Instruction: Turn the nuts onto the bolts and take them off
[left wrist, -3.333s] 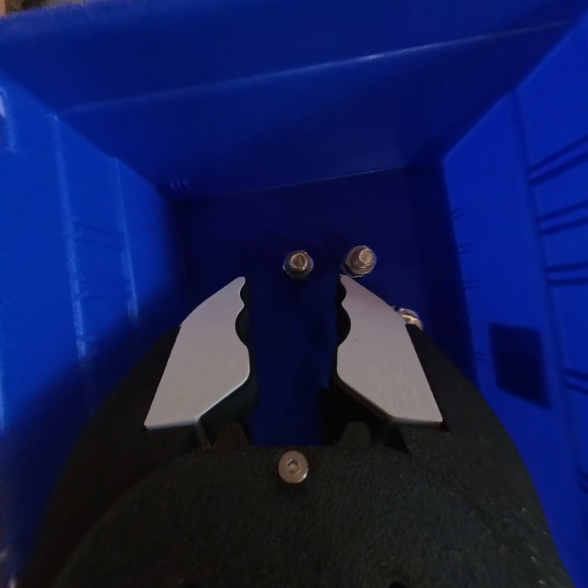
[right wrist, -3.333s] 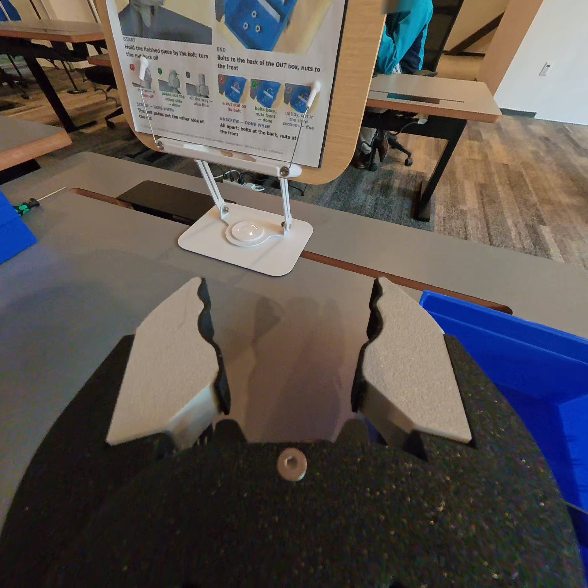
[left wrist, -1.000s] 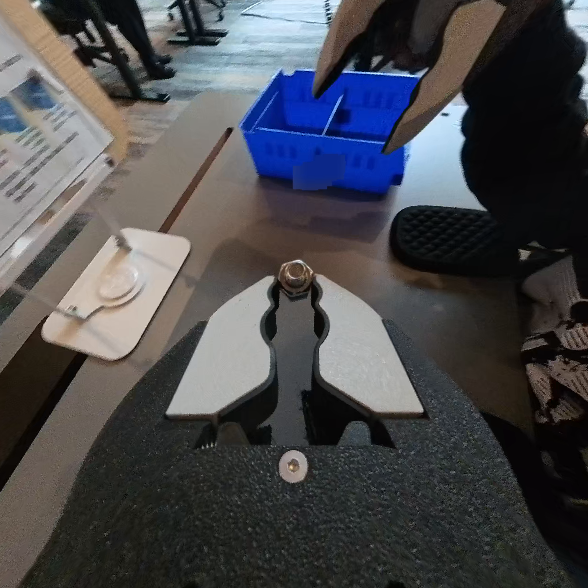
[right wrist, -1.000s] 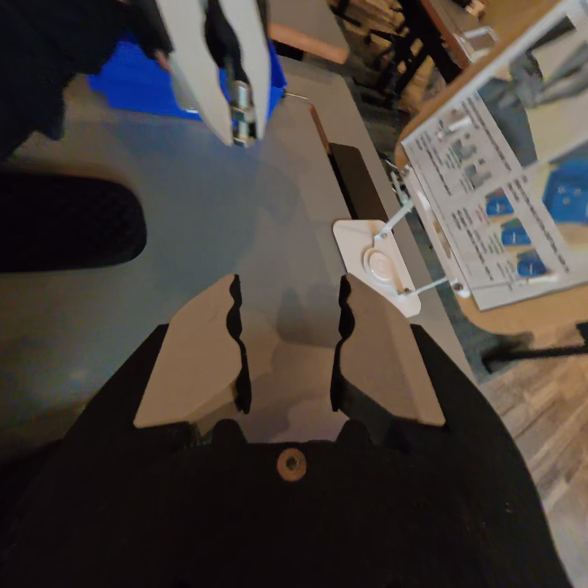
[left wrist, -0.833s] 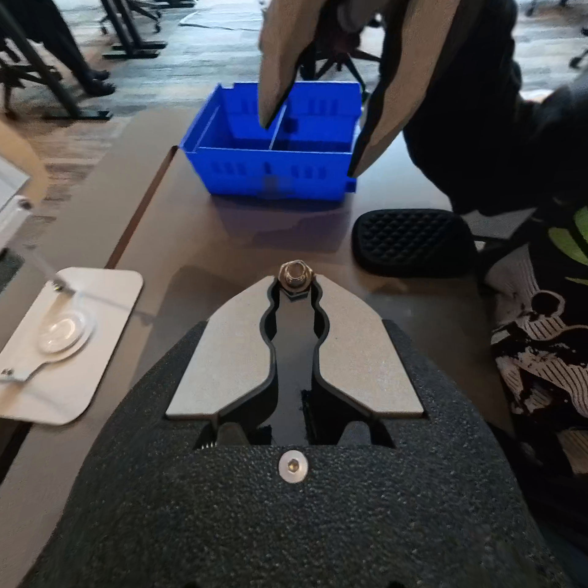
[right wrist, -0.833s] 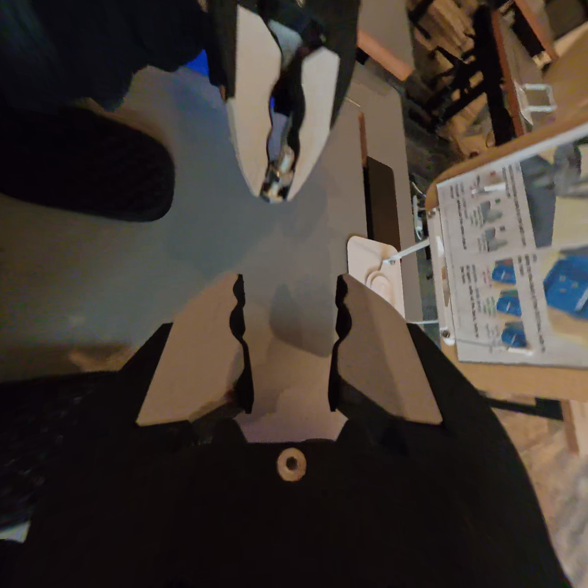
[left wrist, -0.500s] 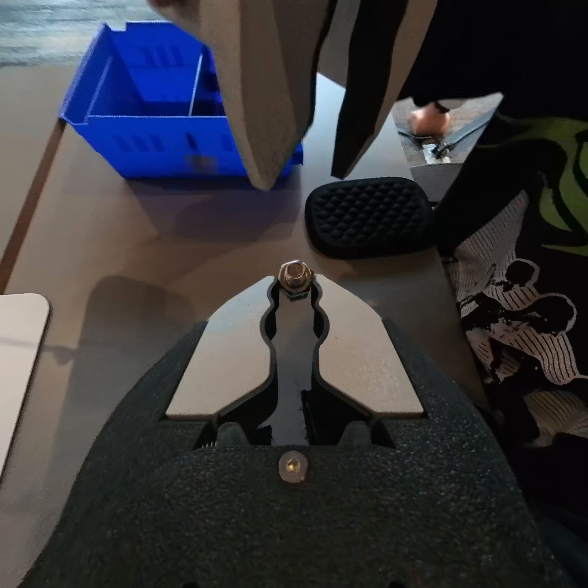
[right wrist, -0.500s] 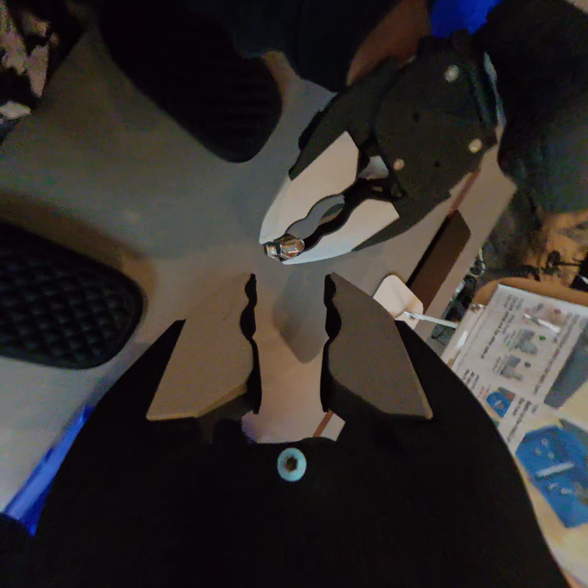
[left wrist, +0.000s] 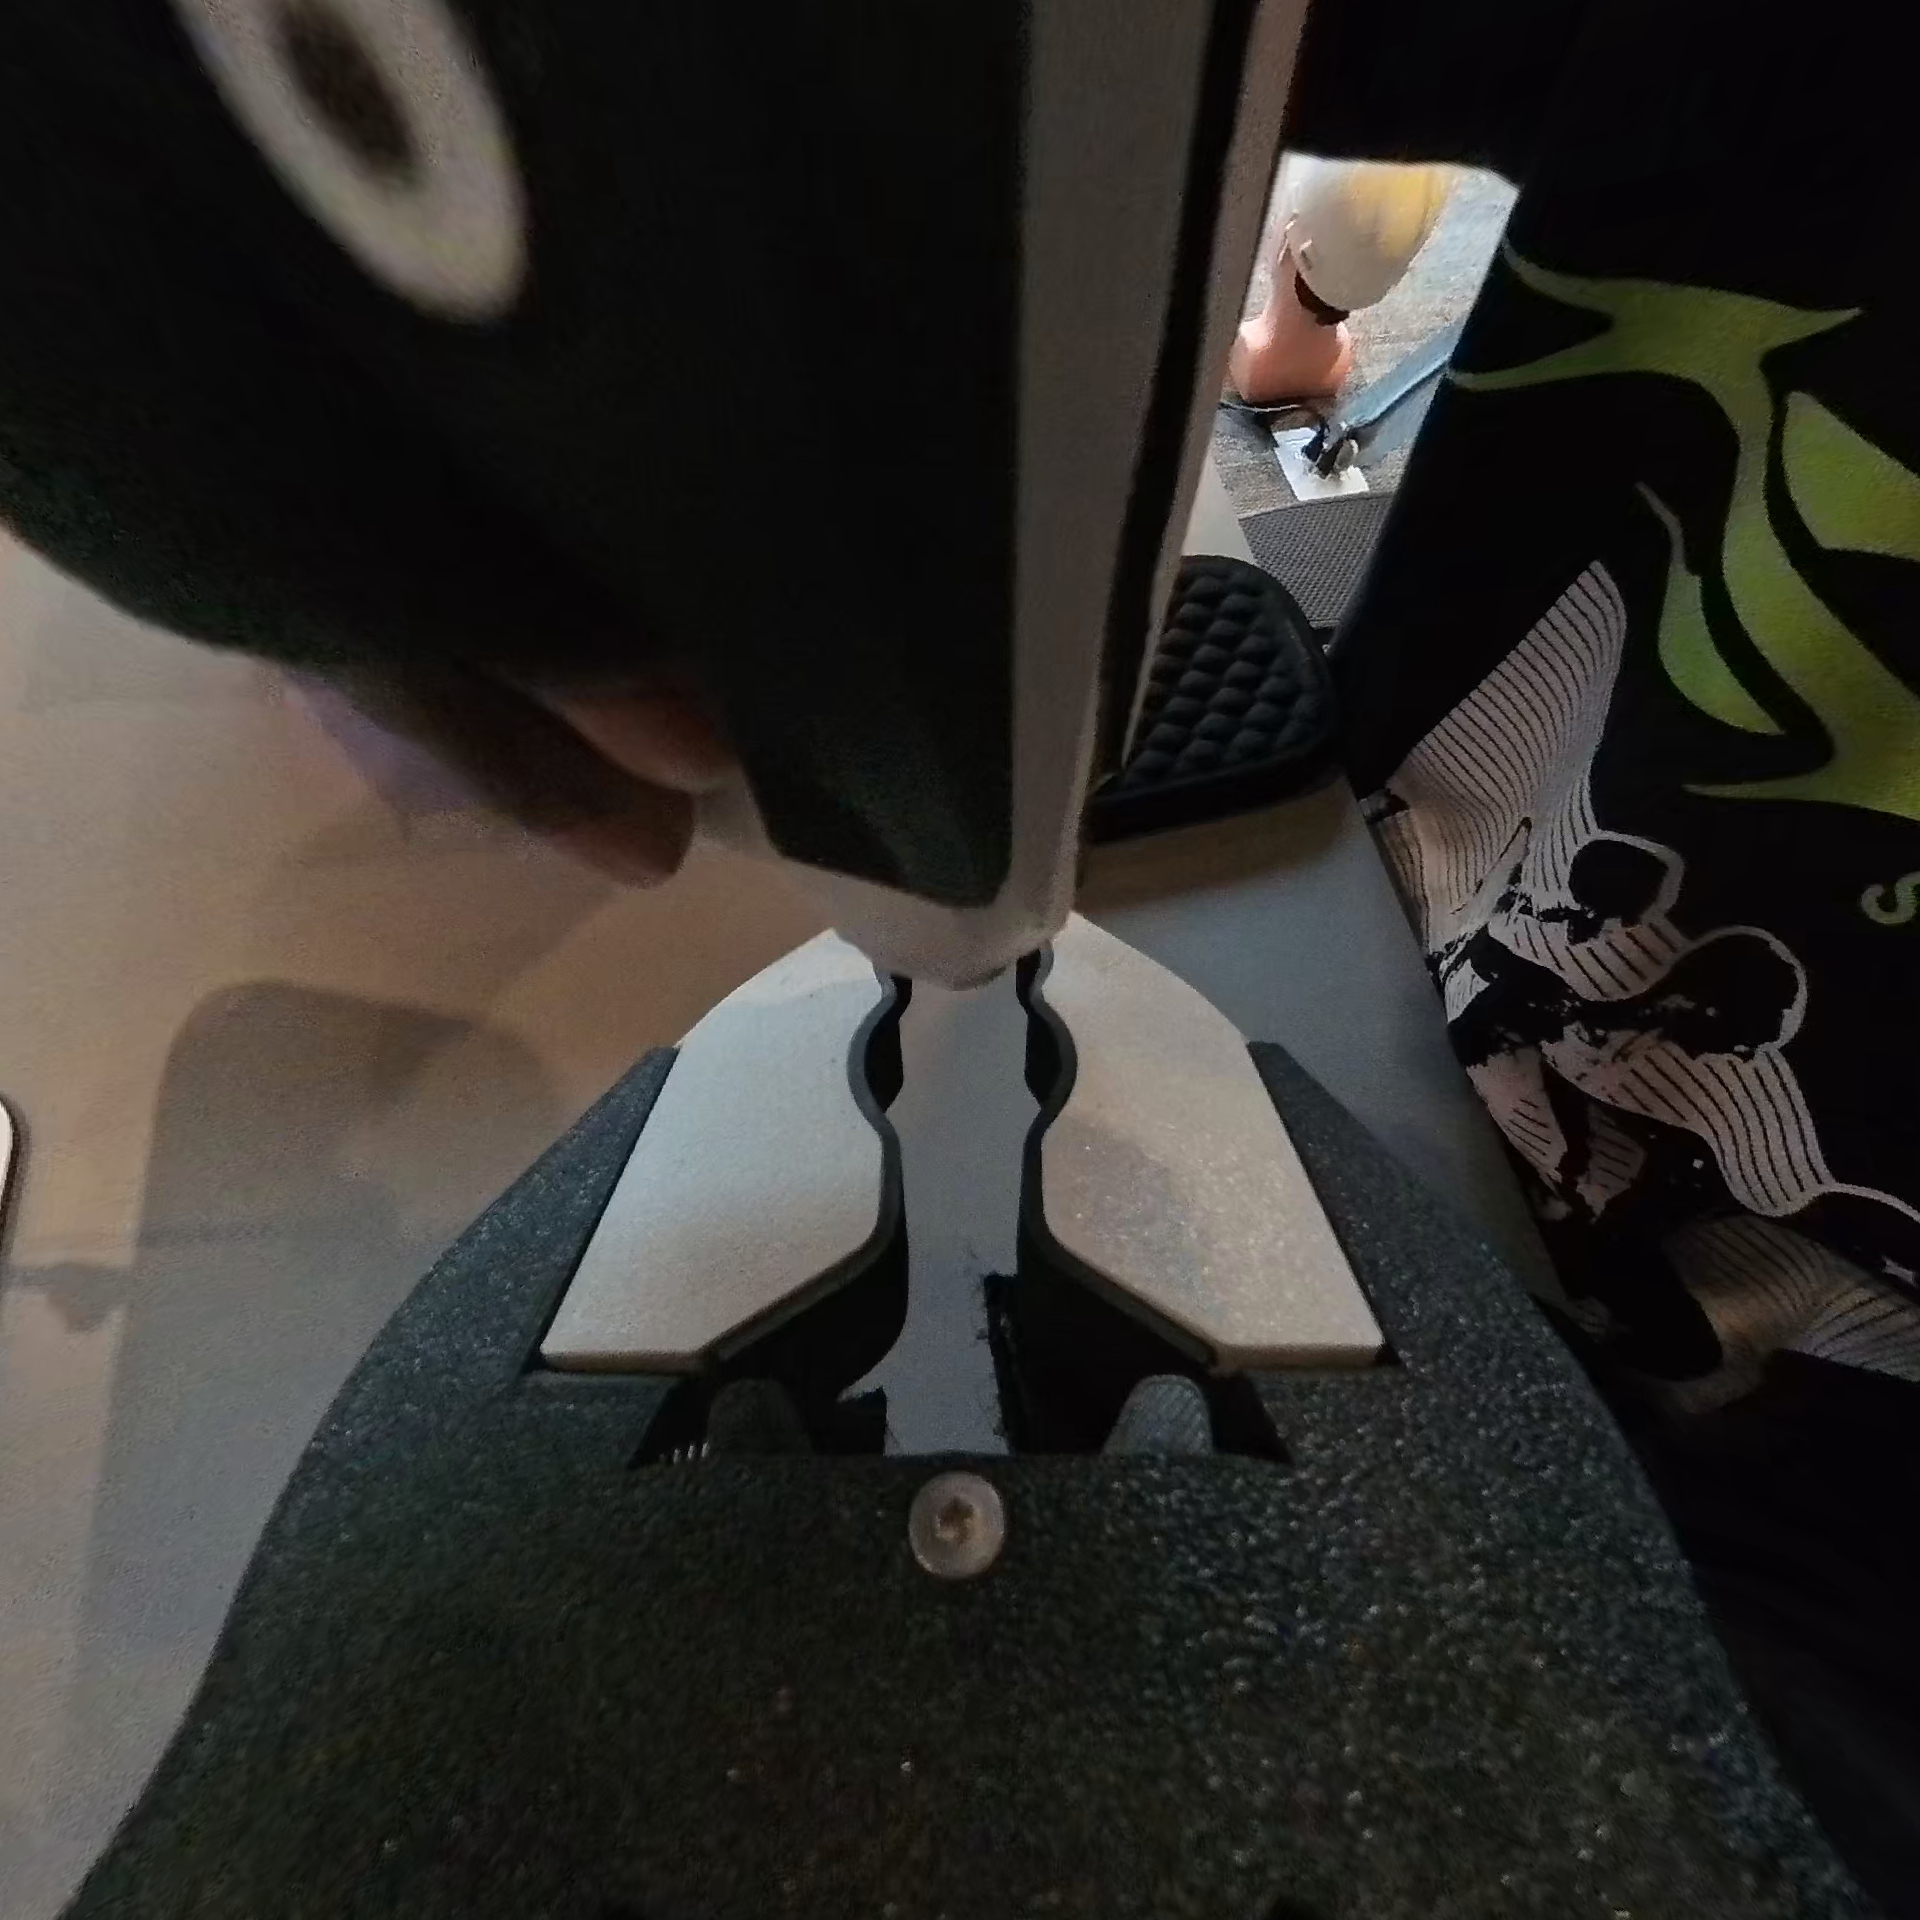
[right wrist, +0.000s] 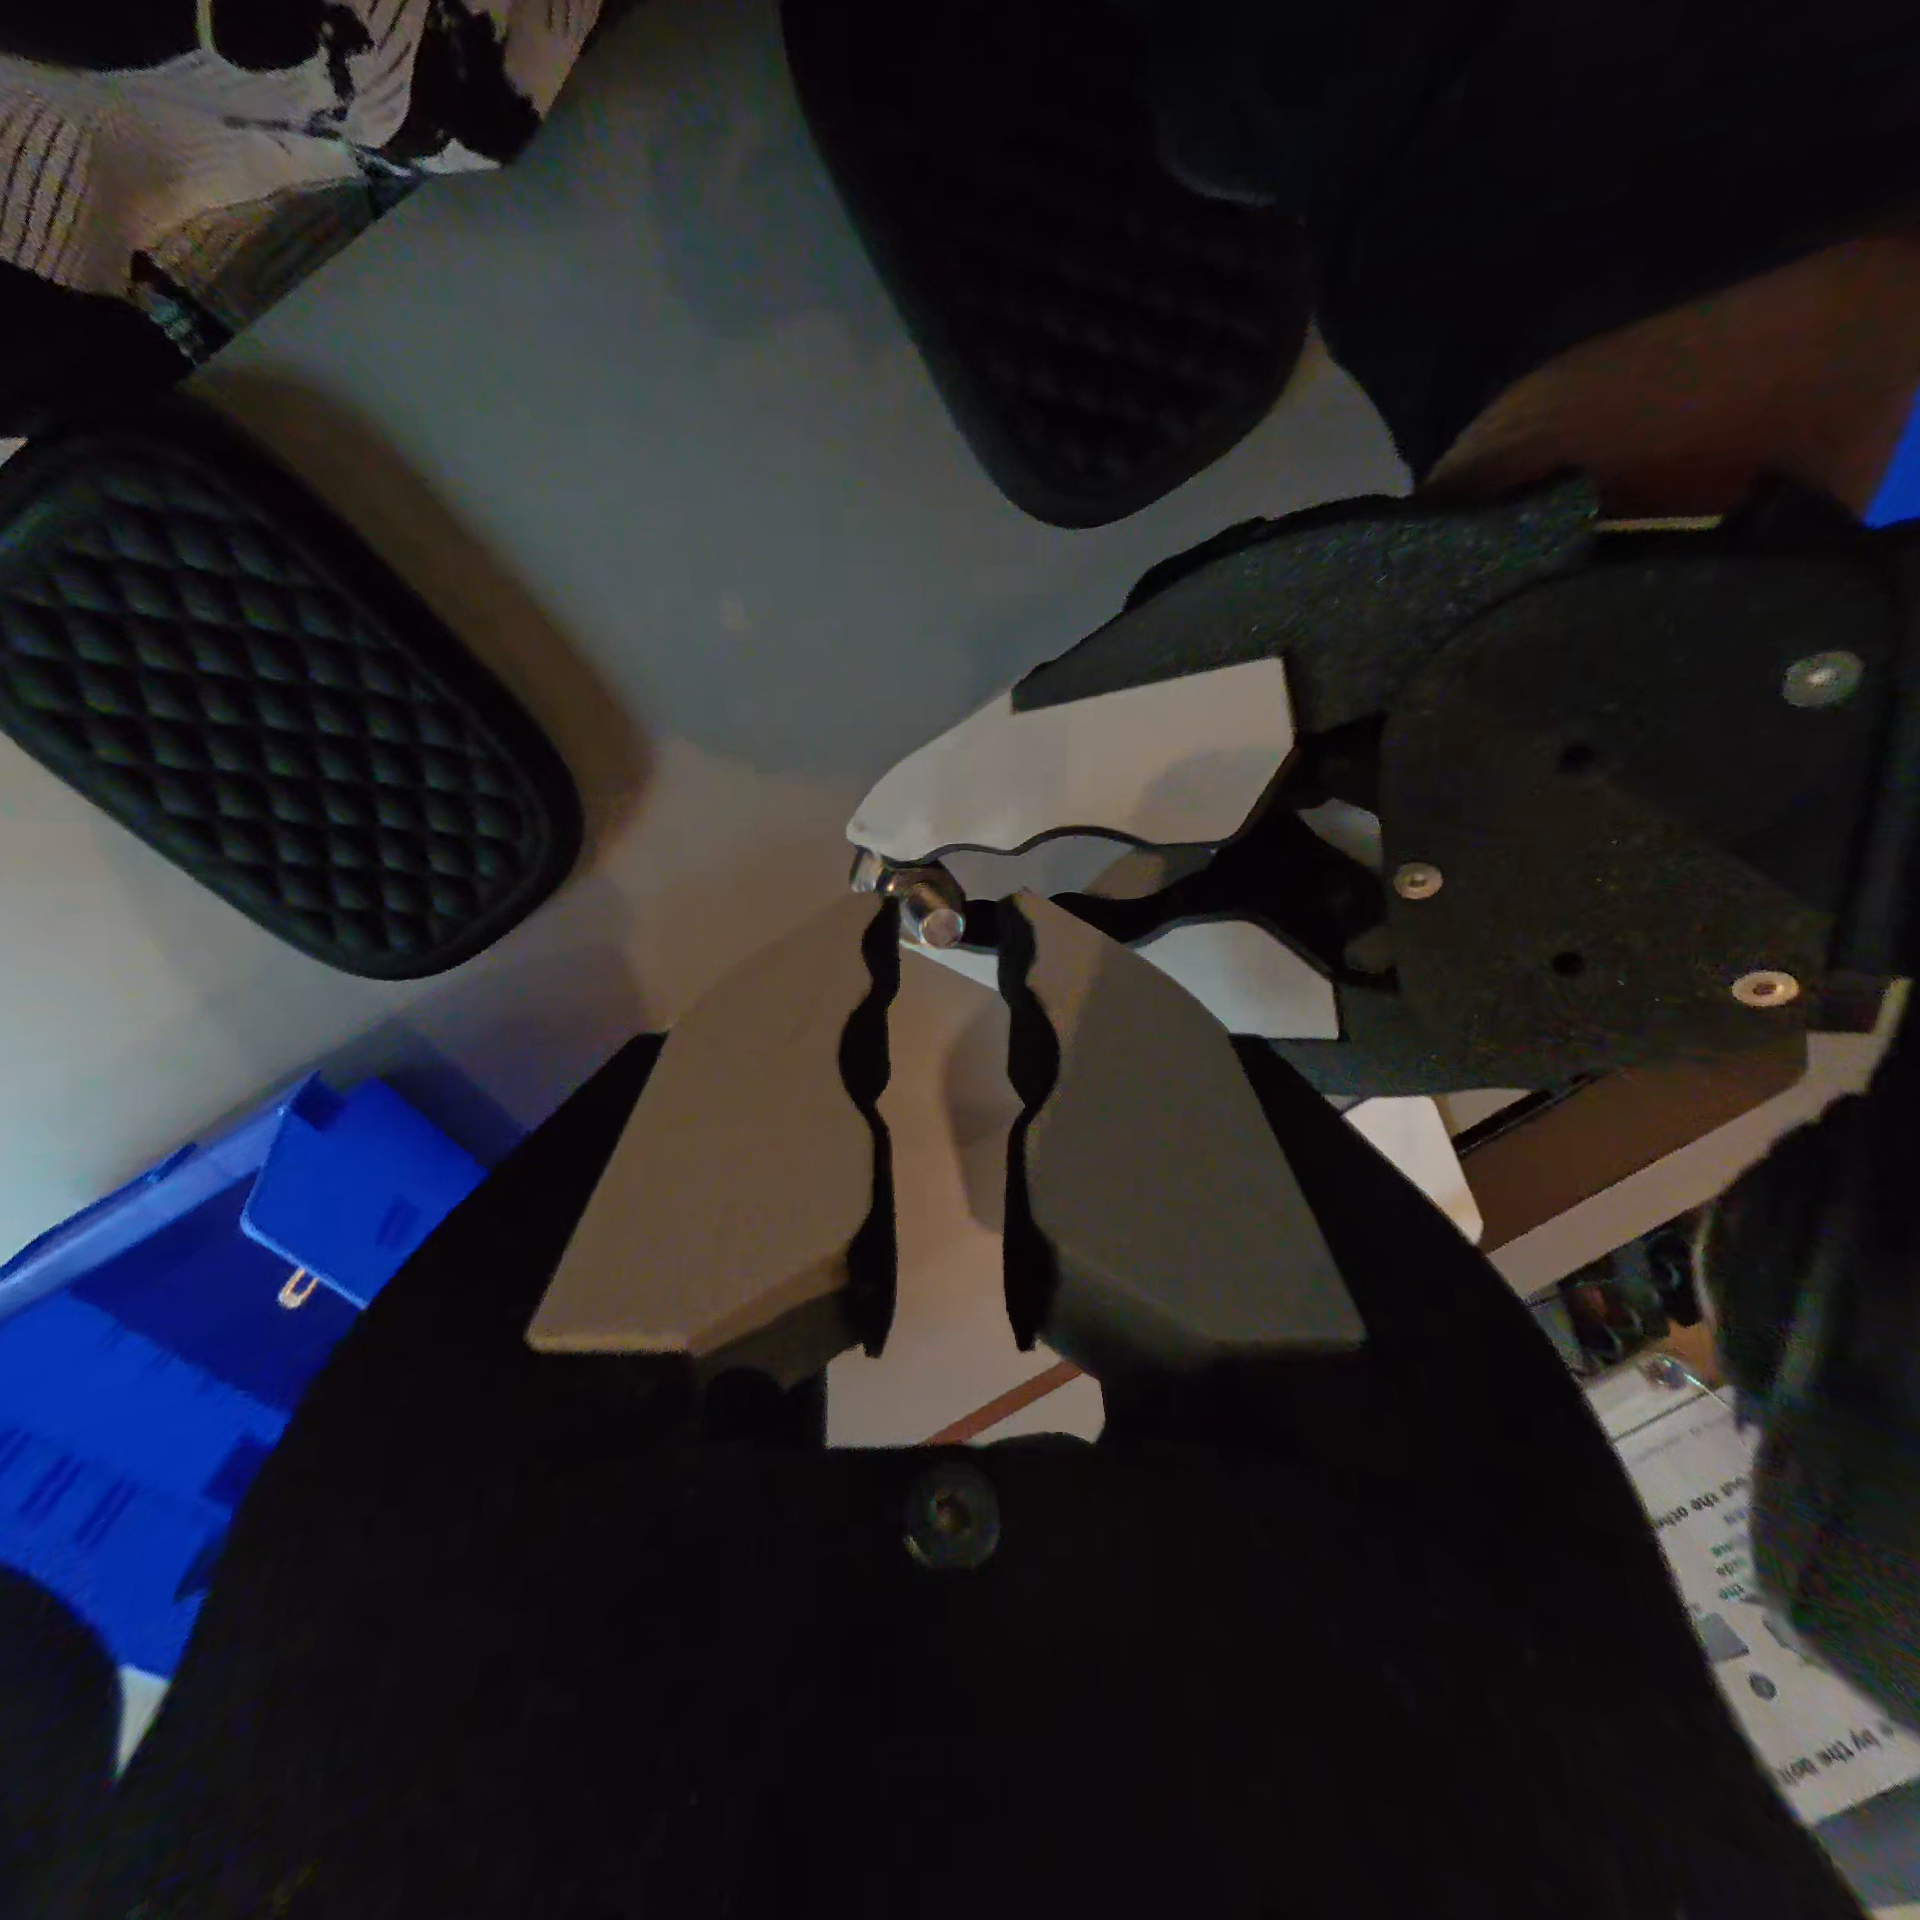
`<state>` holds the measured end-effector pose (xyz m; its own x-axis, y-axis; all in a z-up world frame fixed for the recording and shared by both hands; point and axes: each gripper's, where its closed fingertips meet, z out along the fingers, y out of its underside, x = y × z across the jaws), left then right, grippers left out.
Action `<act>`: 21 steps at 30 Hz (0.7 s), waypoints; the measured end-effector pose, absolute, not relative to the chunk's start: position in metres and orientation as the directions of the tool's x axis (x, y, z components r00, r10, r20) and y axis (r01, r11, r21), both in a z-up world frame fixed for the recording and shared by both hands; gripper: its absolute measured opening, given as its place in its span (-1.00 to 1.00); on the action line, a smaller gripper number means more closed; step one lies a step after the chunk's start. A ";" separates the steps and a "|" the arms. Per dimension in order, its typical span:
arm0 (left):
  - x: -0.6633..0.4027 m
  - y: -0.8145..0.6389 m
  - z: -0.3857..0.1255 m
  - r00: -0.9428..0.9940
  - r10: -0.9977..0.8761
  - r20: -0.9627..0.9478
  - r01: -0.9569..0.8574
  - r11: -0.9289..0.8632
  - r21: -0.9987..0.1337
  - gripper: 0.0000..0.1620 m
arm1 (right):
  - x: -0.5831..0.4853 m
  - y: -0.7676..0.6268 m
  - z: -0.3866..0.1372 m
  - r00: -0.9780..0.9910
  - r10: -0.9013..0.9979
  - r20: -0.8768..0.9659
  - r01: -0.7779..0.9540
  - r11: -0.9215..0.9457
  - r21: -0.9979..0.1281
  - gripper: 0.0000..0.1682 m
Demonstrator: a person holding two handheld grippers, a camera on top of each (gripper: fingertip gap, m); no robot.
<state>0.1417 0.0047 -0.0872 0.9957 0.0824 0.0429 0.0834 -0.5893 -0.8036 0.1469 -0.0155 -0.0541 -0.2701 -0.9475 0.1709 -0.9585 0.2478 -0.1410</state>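
My left gripper (left wrist: pixel 961 961) is shut on a small steel bolt with a nut; in its own view the right gripper (left wrist: pixel 997 935) comes down from above and hides the bolt. In the right wrist view the bolt (right wrist: pixel 938 923) sticks out of the left gripper's tips (right wrist: pixel 878 868), which reach in from the right. My right gripper (right wrist: pixel 945 914) has its jaws narrowly apart, one on each side of the bolt's free end. I cannot see them touch it.
Two black quilted pads (right wrist: pixel 260 707) (right wrist: pixel 1091 260) lie on the grey table (right wrist: pixel 675 520). A blue divided bin (right wrist: pixel 156 1351) sits at the lower left. A printed sheet (right wrist: pixel 1714 1558) is at the lower right. A person's printed black shirt (left wrist: pixel 1662 935) is close on the right.
The right gripper has swung in from farther off to the bolt's end and its jaws have narrowed. The left gripper has kept its hold on the bolt and turned towards the person.
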 end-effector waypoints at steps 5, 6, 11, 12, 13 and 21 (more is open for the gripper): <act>0.144 0.004 -0.086 0.997 0.067 0.037 0.070 -0.588 -0.806 -0.76 | 0.148 -0.013 -0.059 -0.261 -0.960 0.107 -0.962 0.249 -0.113 -0.87; 0.145 0.005 -0.086 0.997 0.066 0.036 0.068 -0.589 -0.805 -0.76 | 0.148 -0.013 -0.060 -0.260 -0.960 0.104 -0.962 0.248 -0.111 -0.88; 0.144 0.006 -0.081 0.997 0.074 0.039 0.074 -0.563 -0.823 -0.61 | 0.146 -0.013 -0.056 -0.275 -0.955 0.111 -0.958 0.262 -0.117 -0.89; 0.142 0.006 -0.079 0.995 0.087 0.042 0.083 -0.541 -0.837 -0.56 | 0.145 -0.013 -0.053 -0.283 -0.951 0.125 -0.955 0.268 -0.123 -0.90; 0.140 0.006 -0.075 0.993 0.109 0.041 0.092 -0.512 -0.854 -0.50 | 0.143 -0.014 -0.050 -0.293 -0.945 0.144 -0.952 0.275 -0.132 -0.90; 0.122 0.016 -0.068 0.937 0.350 0.006 0.087 -0.218 -0.972 0.09 | 0.135 -0.022 -0.029 -0.362 -0.895 0.260 -0.928 0.319 -0.193 -0.90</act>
<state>0.1221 0.0159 -0.0684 0.9366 0.3504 0.0057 0.0874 -0.2176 -0.9721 0.1352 -0.0216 -0.0288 -0.3619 -0.8953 0.2597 -0.9279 0.3192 -0.1928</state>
